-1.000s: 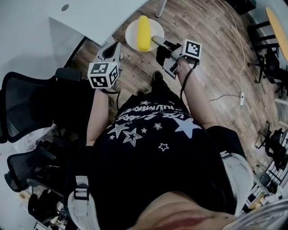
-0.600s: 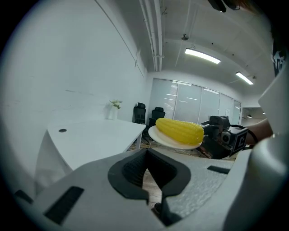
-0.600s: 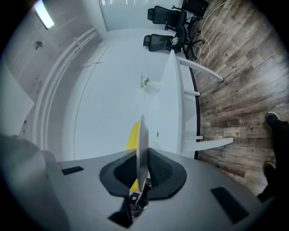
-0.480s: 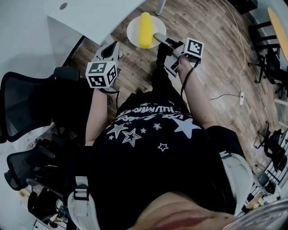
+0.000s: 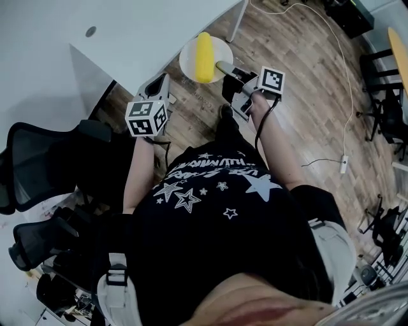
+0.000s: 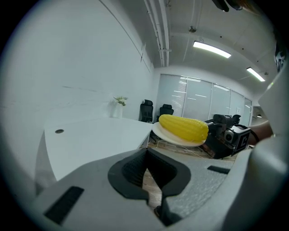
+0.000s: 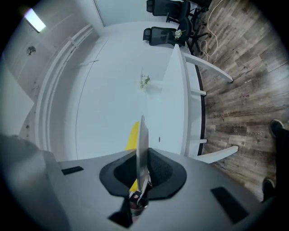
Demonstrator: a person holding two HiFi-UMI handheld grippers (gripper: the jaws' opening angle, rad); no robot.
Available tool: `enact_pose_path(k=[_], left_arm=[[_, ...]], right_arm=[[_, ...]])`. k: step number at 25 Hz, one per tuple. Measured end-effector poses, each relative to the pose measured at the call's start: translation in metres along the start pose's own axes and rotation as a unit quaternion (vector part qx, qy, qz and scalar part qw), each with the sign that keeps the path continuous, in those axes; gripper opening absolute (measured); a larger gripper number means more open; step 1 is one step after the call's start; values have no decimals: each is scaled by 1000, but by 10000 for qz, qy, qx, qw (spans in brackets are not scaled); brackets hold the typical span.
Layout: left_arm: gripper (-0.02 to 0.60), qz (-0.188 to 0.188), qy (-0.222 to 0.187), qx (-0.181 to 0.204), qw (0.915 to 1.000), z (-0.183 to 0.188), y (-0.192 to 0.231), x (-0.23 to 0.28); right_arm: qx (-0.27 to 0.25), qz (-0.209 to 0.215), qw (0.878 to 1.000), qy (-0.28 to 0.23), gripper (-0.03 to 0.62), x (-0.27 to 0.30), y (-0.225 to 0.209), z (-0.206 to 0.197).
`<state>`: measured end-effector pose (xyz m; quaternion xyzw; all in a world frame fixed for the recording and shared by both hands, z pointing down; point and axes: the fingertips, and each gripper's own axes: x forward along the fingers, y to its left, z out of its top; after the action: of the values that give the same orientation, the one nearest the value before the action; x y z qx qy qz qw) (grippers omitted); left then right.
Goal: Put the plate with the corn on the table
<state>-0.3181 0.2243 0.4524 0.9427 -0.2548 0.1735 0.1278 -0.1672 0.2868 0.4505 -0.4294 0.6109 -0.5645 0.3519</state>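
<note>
A yellow corn cob (image 5: 203, 48) lies on a round white plate (image 5: 189, 60), held in the air over the wood floor just off the white table's (image 5: 127, 32) edge. My right gripper (image 5: 221, 65) is shut on the plate's near right rim. In the right gripper view the plate (image 7: 142, 144) stands edge-on between the jaws, with the corn (image 7: 132, 134) behind it. My left gripper (image 5: 159, 80) hangs left of the plate, shut and empty. In the left gripper view (image 6: 146, 151) the plate (image 6: 174, 138) with the corn (image 6: 183, 127) floats ahead, beside the table (image 6: 99, 135).
A white table leg (image 5: 237, 19) stands beyond the plate. Black office chairs (image 5: 57, 159) crowd the left side. A white cable (image 5: 344, 108) runs over the floor at the right. A small potted plant (image 6: 118, 101) stands at the table's far end.
Both grippers and the plate with the corn have moved forward toward the table; its edge and leg now lie closer to the plate. The right grip holds unchanged.
</note>
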Motion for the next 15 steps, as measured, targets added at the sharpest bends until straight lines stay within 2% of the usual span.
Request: enact_pose_path(k=[5,10,15], left_arm=[[5,218,42,-92,9997,36,5,80],[5,364,-12,-138,9992,53,8,111],[5,548,-3,-225,9982,82,12,168]], right_arm=[[-94,16,9998,201,31,21,-5,93],[-144,6,9995,295,31,30,-9,134],[-116,24,9988,481,31,46,-16,199]])
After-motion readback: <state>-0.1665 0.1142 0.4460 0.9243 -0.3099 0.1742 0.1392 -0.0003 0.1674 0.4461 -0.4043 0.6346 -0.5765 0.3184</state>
